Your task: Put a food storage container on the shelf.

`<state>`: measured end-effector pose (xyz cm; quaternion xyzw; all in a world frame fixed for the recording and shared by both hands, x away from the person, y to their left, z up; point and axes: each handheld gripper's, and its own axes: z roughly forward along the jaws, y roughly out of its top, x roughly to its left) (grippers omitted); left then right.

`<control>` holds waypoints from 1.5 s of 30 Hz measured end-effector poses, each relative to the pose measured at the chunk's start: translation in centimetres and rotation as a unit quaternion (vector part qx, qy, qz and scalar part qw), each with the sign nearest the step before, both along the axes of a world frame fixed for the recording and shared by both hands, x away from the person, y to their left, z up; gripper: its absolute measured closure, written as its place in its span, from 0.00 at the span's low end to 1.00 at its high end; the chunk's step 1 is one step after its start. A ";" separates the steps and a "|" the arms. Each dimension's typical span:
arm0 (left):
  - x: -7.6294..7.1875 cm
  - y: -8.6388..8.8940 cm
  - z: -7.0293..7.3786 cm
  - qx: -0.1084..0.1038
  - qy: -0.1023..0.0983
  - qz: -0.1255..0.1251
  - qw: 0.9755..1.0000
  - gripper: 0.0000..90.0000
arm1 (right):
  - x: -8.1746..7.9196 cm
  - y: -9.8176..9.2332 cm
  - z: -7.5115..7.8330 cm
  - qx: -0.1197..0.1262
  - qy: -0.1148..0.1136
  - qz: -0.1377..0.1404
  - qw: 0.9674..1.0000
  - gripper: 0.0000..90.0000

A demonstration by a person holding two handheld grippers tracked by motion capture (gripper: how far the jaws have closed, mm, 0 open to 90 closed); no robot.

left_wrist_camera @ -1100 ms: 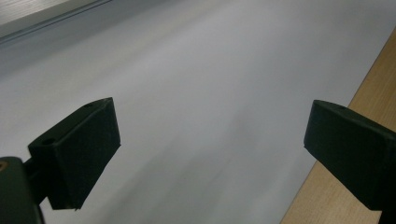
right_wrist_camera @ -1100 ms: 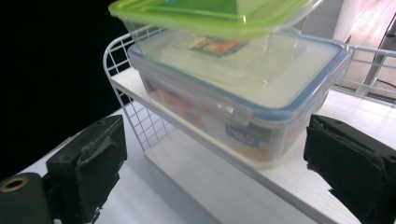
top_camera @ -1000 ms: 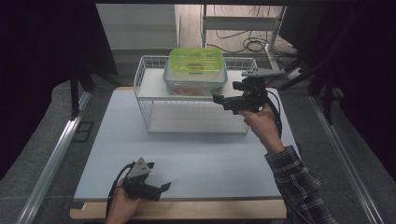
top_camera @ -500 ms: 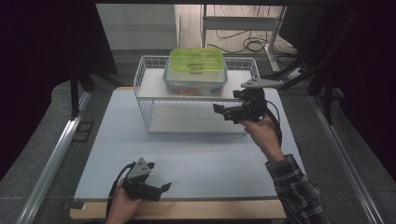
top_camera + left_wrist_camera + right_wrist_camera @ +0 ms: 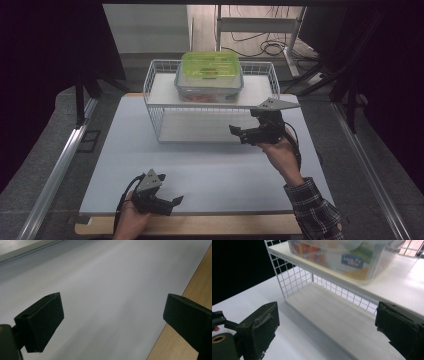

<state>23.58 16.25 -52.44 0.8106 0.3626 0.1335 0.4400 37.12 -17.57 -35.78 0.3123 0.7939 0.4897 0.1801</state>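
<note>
Clear plastic food container with lime-green lid (image 5: 209, 76), coloured contents inside: on upper white shelf board of white wire rack (image 5: 155, 112), far centre of pale grey worktop (image 5: 210, 172). Sits toward middle of shelf, slightly right of centre, level. In right gripper view, same container (image 5: 342, 257) at top, blue label on its side, resting flat on shelf board.

Lower shelf of rack: bare white board, open toward near side.

Right gripper (image 5: 241, 133): held off worktop, just in front of rack's near right corner, pointing left toward rack. Jaws spread wide, nothing between. Grey three-cornered plate on top. Apart from container; below shelf level of it. In own view, right gripper (image 5: 327, 327) faces the gap between the two shelves, jaws far apart, lower board between them farther off. Hand with plaid sleeve (image 5: 315, 212) behind, entering from near right.

Left gripper (image 5: 172, 202): low at near left edge of worktop, pointing right, resting or nearly resting on surface; cannot tell which. Jaws wide, empty. In own view, left gripper (image 5: 112, 320) over plain grey worktop, light wooden edge strip (image 5: 180, 340) at right, under right-hand jaw.

Both grippers well apart from each other. Left gripper well apart from rack and container.

Metal rail (image 5: 60, 170) along left of worktop; cables on floor (image 5: 260, 47) beyond rack.
</note>
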 end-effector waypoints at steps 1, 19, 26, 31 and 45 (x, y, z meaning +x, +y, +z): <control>0.0 0.0 0.0 -0.001 0.000 0.000 1.000 0.03 | -0.1 0.0 -0.2 -0.001 0.000 0.000 1.000 0.06; 0.0 -0.1 0.0 0.000 0.001 0.000 1.000 0.04 | -1.6 -0.7 -3.5 -0.015 -0.003 -0.005 1.000 0.02; 0.0 -0.1 0.0 0.000 0.001 -0.001 1.000 0.04 | -2.1 -0.8 -4.2 -0.021 -0.002 -0.004 1.000 0.01; -0.1 -0.1 0.0 -0.002 0.000 -0.002 1.000 0.04 | -2.6 -1.0 -4.8 -0.021 -0.002 -0.005 1.000 0.01; -0.2 0.0 0.2 -0.002 -0.006 -0.001 1.000 0.05 | -4.3 -2.6 -5.8 -0.029 0.001 -0.018 0.999 0.00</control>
